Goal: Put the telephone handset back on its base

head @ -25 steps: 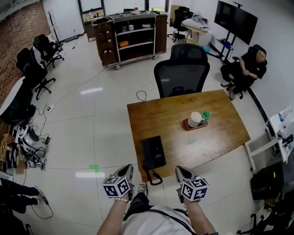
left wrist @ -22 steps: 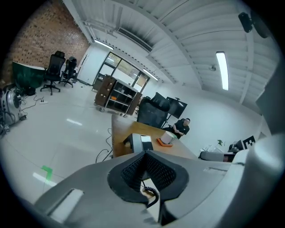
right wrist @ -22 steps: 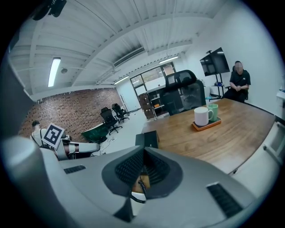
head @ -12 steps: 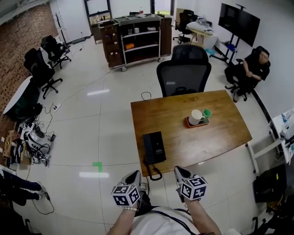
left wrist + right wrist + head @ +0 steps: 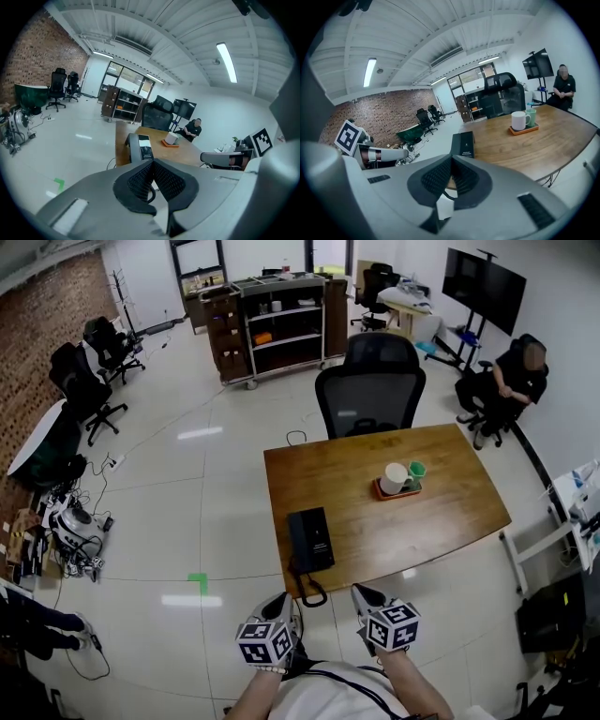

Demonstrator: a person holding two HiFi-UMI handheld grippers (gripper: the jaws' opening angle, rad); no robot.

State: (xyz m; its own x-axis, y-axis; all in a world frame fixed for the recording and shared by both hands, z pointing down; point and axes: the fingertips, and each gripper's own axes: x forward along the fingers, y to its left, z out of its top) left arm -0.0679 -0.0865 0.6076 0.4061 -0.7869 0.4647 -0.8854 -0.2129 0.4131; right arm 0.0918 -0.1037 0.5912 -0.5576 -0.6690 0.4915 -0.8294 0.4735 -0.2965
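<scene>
Brick wall [image 5: 42, 324], white tiled floor [image 5: 187, 493], wooden desk [image 5: 450, 512], black office chair [image 5: 370, 395]

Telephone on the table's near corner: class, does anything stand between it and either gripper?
Nothing visible does. The telephone sits at the wooden table's near left corner, its coiled cord hanging over the edge. The left gripper and right gripper, both shut and empty, are short of that edge. The tray of mugs stands farther back.

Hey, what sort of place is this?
Most likely an open-plan office: a wooden desk with a telephone on it, a black swivel chair behind it, more such chairs around, and a large screen on a stand.
</scene>
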